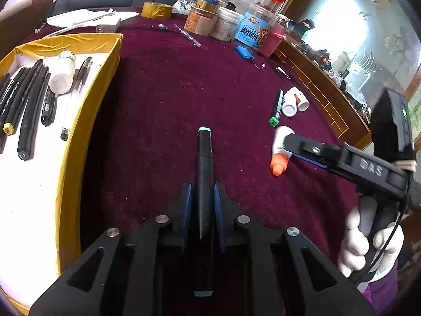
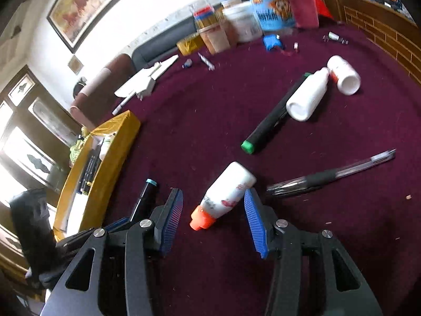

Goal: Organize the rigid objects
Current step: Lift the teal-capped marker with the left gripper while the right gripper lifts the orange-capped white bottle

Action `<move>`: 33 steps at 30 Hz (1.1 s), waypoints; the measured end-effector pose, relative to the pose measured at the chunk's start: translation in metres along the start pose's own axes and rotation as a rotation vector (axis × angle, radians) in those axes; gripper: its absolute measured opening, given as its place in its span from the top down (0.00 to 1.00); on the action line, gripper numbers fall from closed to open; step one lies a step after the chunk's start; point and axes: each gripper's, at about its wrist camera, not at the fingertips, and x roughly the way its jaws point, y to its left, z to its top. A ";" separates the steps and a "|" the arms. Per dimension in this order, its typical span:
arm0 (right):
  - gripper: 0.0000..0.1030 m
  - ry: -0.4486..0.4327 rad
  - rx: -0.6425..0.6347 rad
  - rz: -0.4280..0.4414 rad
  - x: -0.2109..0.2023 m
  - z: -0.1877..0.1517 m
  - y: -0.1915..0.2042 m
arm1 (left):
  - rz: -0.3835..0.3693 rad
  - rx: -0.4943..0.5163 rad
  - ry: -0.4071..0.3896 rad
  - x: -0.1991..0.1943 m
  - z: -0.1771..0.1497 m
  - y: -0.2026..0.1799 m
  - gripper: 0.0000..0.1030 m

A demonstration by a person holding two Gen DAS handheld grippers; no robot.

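Note:
My left gripper (image 1: 202, 192) is shut on a black marker with teal caps (image 1: 204, 163), which lies lengthwise between the blue pads above the maroon tabletop. To its left stands a yellow-walled box (image 1: 86, 137) holding several black markers, pens and a white bottle. A white bottle with an orange cap (image 2: 226, 194) lies on its side on the cloth. My right gripper (image 2: 213, 193) is open astride that bottle, pads apart from it on the left and close on the right. From the left wrist view, a white-gloved hand (image 1: 368, 245) holds the right gripper over the bottle (image 1: 280, 158).
Loose on the cloth are a green-capped black marker (image 2: 265, 123), two white bottles (image 2: 307, 97) (image 2: 344, 75) and a clear pen (image 2: 331, 176). Jars and tubs (image 1: 252, 26), a tape roll (image 1: 156, 10) and papers line the far edge. A wooden ledge (image 1: 329, 100) borders the right.

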 end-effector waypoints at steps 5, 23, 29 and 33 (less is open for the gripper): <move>0.58 0.006 0.033 -0.064 0.017 0.006 0.008 | -0.034 0.004 -0.005 -0.003 -0.003 -0.001 0.71; 0.77 -0.054 -0.198 0.041 -0.002 0.042 0.042 | -0.080 0.029 -0.004 -0.005 -0.006 -0.007 0.53; 0.77 -0.062 -0.198 0.160 0.008 0.044 0.032 | -0.023 0.077 0.002 -0.003 -0.006 -0.017 0.50; 0.77 -0.038 -0.146 0.247 0.015 0.032 0.012 | -0.018 0.130 0.019 0.001 -0.005 -0.025 0.37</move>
